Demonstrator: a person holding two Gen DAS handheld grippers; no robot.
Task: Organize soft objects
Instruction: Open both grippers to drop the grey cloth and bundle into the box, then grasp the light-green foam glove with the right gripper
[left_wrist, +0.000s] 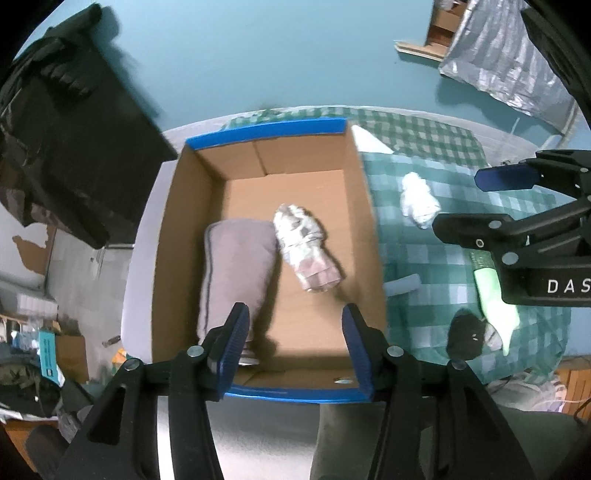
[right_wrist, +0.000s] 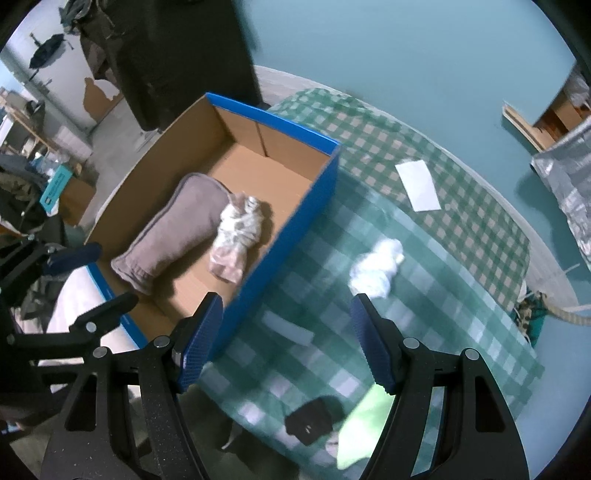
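A blue-edged cardboard box (left_wrist: 369, 229) (right_wrist: 295, 229) holds a grey folded towel (left_wrist: 236, 273) (right_wrist: 177, 225) and a white-pink rolled cloth (left_wrist: 306, 247) (right_wrist: 236, 236). My left gripper (left_wrist: 295, 343) is open and empty above the box's near end. On the green checked cloth (left_wrist: 436, 251) (right_wrist: 424, 295) lie a white bundled cloth (left_wrist: 419, 201) (right_wrist: 376, 266), a black soft item (left_wrist: 465, 338) (right_wrist: 314, 424) and a light green item (left_wrist: 495, 302) (right_wrist: 362, 428). My right gripper (right_wrist: 288, 336) (left_wrist: 480, 199) is open and empty above the checked cloth, beside the box.
A white paper (right_wrist: 419, 184) lies on the far part of the checked cloth. A small grey-blue roll (left_wrist: 402, 284) lies by the box wall. A black bag (left_wrist: 70, 133) stands left of the box. A silver tarp (left_wrist: 506, 62) and cardboard lie on the teal floor.
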